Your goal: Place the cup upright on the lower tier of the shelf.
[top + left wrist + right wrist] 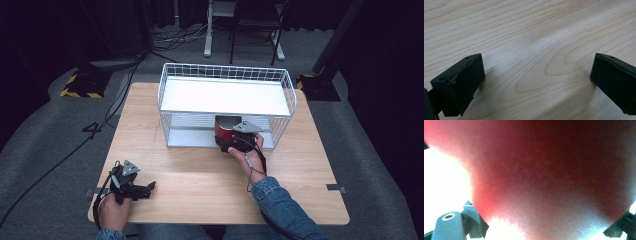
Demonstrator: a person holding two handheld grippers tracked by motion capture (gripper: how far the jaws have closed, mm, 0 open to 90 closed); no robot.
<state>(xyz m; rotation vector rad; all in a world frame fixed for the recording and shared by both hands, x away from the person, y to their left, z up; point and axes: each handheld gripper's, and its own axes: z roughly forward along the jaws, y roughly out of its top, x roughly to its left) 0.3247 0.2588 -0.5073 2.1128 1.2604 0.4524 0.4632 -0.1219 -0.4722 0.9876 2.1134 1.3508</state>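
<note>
A wooden surface [200,175] carried a white wire rack [225,102] at the middle of its far edge, a two-level basket with a white shelf on top and a lower shelf open toward the person. In the high view the right tongs [231,134] reached into the front opening of that lower level, right of its middle, and a red cup [225,129] with a pale inside sat tilted at their tip, just under the top shelf's front rim. The right hand [248,156] gripped the tool just outside the rack, a denim sleeve [280,205] running back toward the near edge. From the right gripper view a blurred red surface, the red cup [549,177], pressed right up against the camera, with parts of the tool at the bottom corners; the jaws appeared to be clamped on the cup, though their tips could not be made out. The left tongs [145,189] lay near the near left corner of the surface, held low by the left hand [115,210], well apart from the rack. In the left gripper view the left tongs [537,72] were spread wide, nothing between the two black jaws but bare wood grain, and their shadows fell on the surface close beneath them.
</note>
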